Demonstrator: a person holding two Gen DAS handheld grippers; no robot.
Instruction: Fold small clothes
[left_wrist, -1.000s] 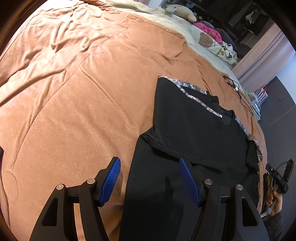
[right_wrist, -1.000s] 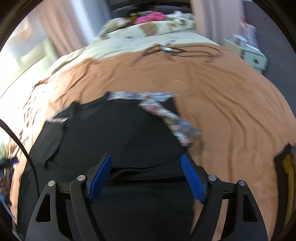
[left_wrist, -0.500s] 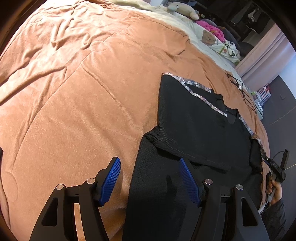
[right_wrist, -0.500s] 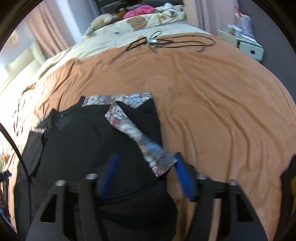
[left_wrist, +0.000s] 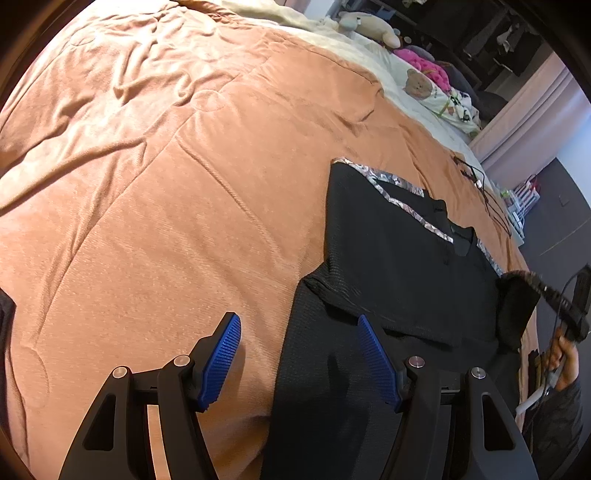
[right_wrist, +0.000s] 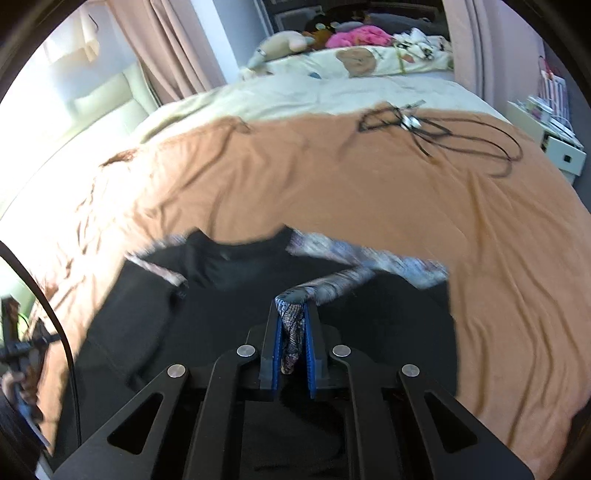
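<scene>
A black knit shirt (left_wrist: 399, 251) with floral patterned trim lies flat on the orange blanket (left_wrist: 166, 184). My left gripper (left_wrist: 299, 354) hovers open over the shirt's near left edge, one pad above the blanket and the other above the black fabric, gripping nothing. In the right wrist view my right gripper (right_wrist: 292, 314) is closing, its blue pads pressed on the patterned cuff of the sleeve (right_wrist: 369, 273). The sleeve is lifted off the blanket and drawn over the shirt body (right_wrist: 229, 269). That lifted sleeve (left_wrist: 517, 306) also shows at the right edge of the left wrist view.
A black cable (right_wrist: 443, 136) lies coiled on the blanket beyond the shirt. Plush toys and pillows (right_wrist: 354, 59) sit at the head of the bed. A white drawer unit (right_wrist: 561, 147) stands beside the bed. A person's hand (left_wrist: 561, 354) holds the right gripper's handle.
My right gripper went from open to shut on the patterned sleeve cuff and carried it up and over the shirt. The left gripper stayed open in place.
</scene>
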